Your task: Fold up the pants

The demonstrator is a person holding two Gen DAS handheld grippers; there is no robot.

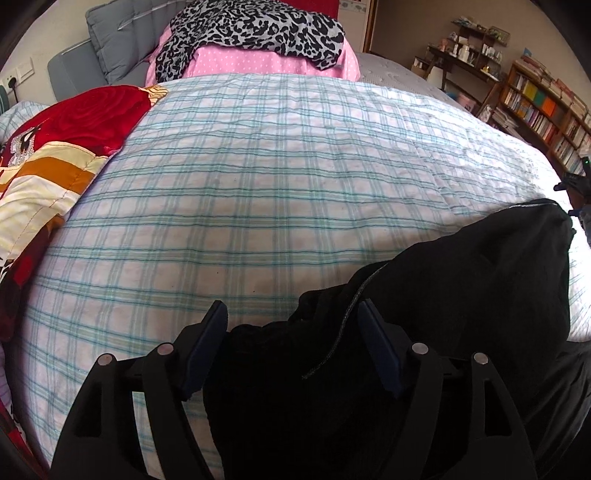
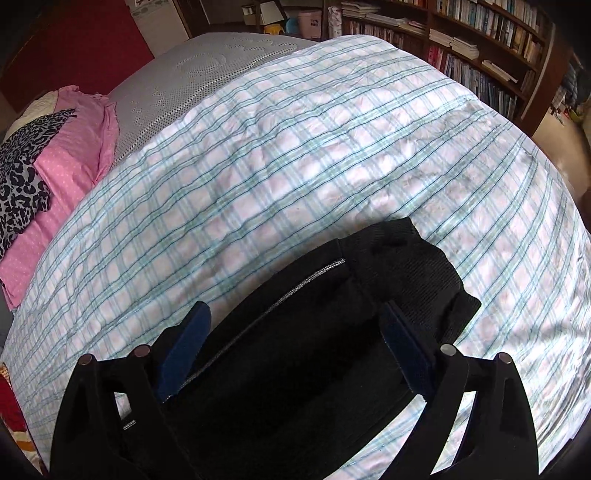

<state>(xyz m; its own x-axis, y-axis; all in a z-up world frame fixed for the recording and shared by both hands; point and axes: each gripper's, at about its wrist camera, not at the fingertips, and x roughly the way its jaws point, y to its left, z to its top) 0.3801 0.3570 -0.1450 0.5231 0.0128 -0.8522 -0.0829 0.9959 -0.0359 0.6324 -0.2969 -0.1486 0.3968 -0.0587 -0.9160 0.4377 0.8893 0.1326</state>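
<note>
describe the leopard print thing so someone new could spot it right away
Start at the wide plaid quilt covering the bed and look to its far end, by the grey padded headboard. There a pink dotted cloth lies heaped, and the grey-and-black leopard-print garment drapes over it, the only spotted animal pattern here.

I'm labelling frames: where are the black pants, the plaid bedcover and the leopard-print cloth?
black pants (image 2: pixel 314 332): right wrist view, flat middle of the fabric.
plaid bedcover (image 1: pixel 258 184): left wrist view, bare central area.
leopard-print cloth (image 1: pixel 258 26): left wrist view, middle of the heap.
</note>
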